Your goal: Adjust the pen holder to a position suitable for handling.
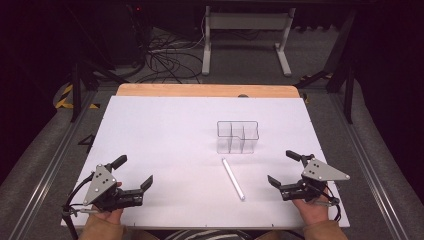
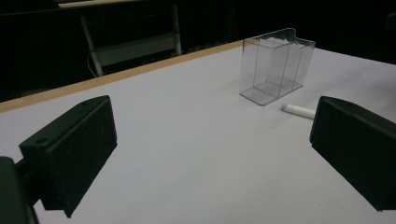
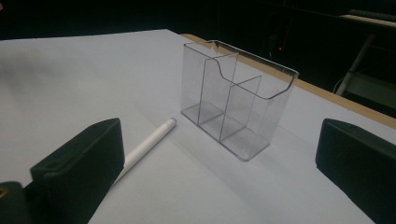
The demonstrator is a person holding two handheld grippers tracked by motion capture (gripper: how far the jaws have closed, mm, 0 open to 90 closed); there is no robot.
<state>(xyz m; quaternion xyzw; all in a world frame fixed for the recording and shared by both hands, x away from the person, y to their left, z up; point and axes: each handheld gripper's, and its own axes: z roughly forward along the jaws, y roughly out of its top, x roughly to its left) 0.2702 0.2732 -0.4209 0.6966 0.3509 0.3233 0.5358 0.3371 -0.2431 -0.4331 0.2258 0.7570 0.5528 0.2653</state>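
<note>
Both tools sit low at the near edge of the white counter, one at each corner. The left tool is released, its two black jaws spread wide with bare counter between them. Over on the right, the right tool is released as well, jaws apart and gripping nothing. Between the two, a little right of centre, a white pen lies flat on the counter, running from far-left to near-right, well apart from both tools. Just beyond its far end stands a clear plastic holder, upright, split into compartments. In the right gripper view the pen lies close beside the holder without touching it.
</note>
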